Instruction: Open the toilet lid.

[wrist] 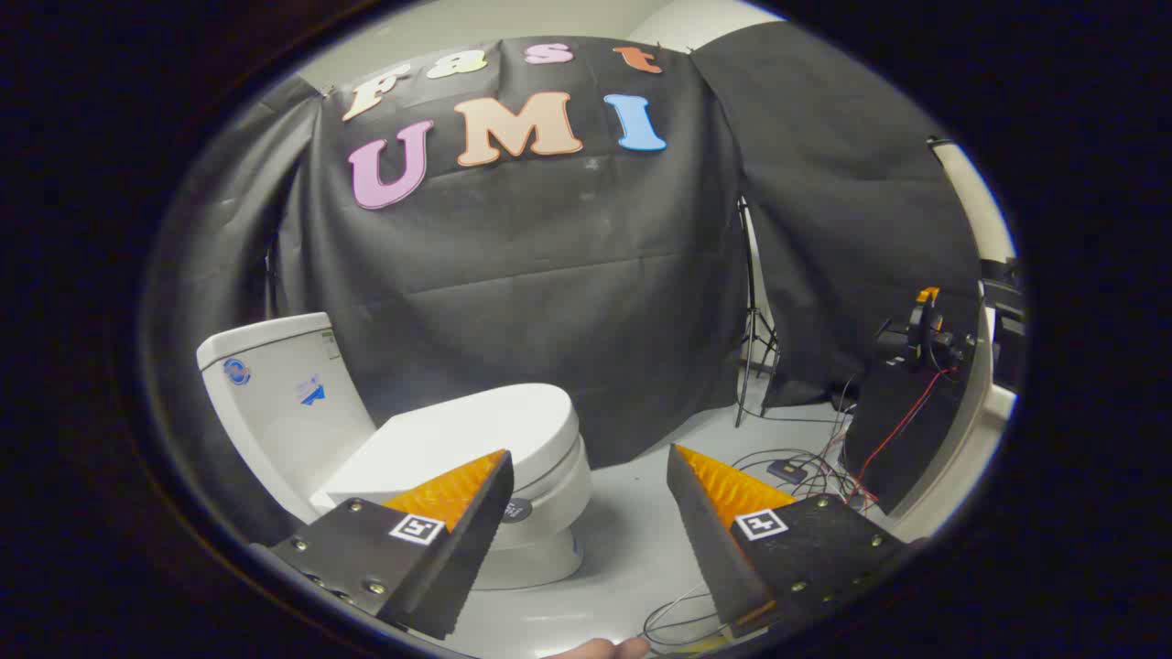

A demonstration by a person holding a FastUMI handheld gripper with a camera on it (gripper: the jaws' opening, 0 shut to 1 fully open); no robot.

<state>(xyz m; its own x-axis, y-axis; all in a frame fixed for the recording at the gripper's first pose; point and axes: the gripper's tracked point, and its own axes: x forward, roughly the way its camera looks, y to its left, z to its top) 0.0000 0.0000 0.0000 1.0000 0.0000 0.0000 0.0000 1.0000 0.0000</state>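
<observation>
We see the hand-held gripper (589, 467) with its two fingers spread wide apart, and nothing is held between them. The gap between the fingertips shows only the pale floor (632, 540) and the black cloth wall behind it.

The toilet (412, 448) stands ahead and to the left. Its lid (467, 435) is down and lies flat on the seat. The left finger overlaps the front part of the lid in our view, but we cannot tell if it touches it. The white tank (275, 384) rises behind the lid, against the cloth.

To the right, beyond the right finger, loose cables (806, 467) lie on the floor near a dark stand with a device (920, 334) on top. A thin tripod (755, 320) stands by the gap between the cloth panels.
</observation>
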